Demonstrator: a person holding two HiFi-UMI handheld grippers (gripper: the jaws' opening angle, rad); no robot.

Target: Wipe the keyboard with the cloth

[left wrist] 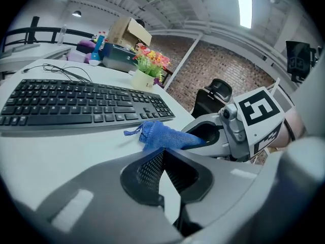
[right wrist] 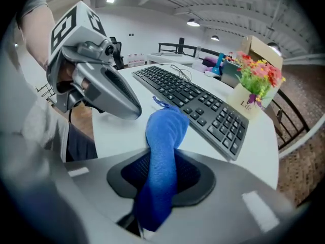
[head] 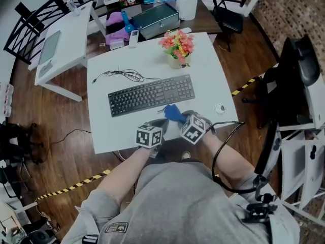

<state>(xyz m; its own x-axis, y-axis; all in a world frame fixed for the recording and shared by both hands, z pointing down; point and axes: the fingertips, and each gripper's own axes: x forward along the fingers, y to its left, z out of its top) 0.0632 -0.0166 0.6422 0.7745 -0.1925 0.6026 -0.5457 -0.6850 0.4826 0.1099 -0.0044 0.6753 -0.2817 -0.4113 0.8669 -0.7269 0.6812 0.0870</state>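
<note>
Two tools hover over the surface's [head: 152, 60] 6 o'clock edge: right tool [right wrist: 162, 173] clamped on the blue cloth [right wrist: 165, 131], left tool [left wrist: 161, 174] pinched together, empty. The keyboard [head: 151, 94] lies just beyond at 11 o'clock, long axis 9-to-3, nearer the right tool.

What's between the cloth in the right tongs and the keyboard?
Nothing visible. The cloth, clamped in the right tongs, sticks out over a bare strip of table just short of the near edge of the keyboard. The left tongs sit beside it to the left, off that path.
</note>
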